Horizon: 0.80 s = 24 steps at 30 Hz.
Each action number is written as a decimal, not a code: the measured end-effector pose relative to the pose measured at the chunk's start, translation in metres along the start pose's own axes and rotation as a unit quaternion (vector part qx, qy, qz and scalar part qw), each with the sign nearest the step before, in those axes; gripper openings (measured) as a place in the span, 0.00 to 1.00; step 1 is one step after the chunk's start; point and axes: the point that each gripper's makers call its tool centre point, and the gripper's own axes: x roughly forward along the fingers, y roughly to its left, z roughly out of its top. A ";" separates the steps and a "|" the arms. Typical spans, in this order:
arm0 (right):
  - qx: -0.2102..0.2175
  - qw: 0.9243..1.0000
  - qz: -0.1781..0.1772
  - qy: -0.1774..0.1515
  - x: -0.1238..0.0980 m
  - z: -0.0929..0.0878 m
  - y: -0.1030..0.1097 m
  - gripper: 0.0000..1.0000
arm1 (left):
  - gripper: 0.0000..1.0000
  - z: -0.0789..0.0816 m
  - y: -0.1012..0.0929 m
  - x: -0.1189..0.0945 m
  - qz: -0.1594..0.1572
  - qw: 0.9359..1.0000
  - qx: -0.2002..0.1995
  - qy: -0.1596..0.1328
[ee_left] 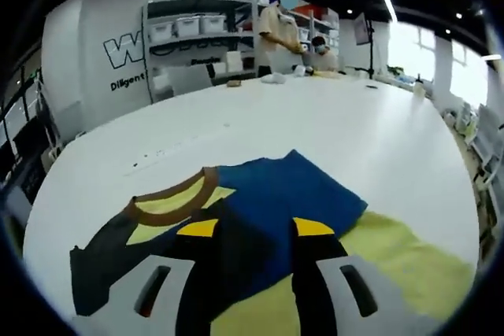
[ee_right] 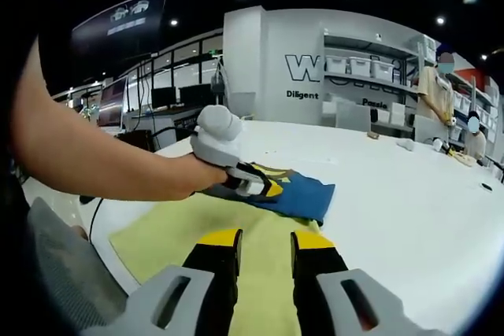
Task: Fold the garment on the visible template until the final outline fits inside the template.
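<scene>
While one blue garment point(ee_left: 276, 210) is lying on one yellow template point(ee_right: 197, 234), I am holding both grippers, left point(ee_left: 256, 230) and right point(ee_right: 264, 241), open above it.

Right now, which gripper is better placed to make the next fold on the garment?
Left, probably. The left gripper sits over the blue garment on the yellow template; the right gripper hangs back above bare template.

One garment point(ee_left: 276, 202), one yellow template point(ee_right: 197, 234), two grippers (left point(ee_left: 256, 230), right point(ee_right: 264, 241)).
</scene>
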 end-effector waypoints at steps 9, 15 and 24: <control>0.010 1.000 -0.001 0.000 0.000 0.000 -0.002 0.21 | 0.22 -0.012 -0.008 0.008 -0.005 0.997 0.073 0.015; 0.016 1.000 -0.001 0.000 0.000 -0.001 -0.003 0.20 | 0.20 -0.021 -0.011 0.012 -0.011 0.997 0.074 0.026; 0.023 1.000 0.000 -0.001 0.000 -0.001 -0.003 0.20 | 0.17 -0.026 -0.013 0.014 -0.013 0.997 0.067 0.030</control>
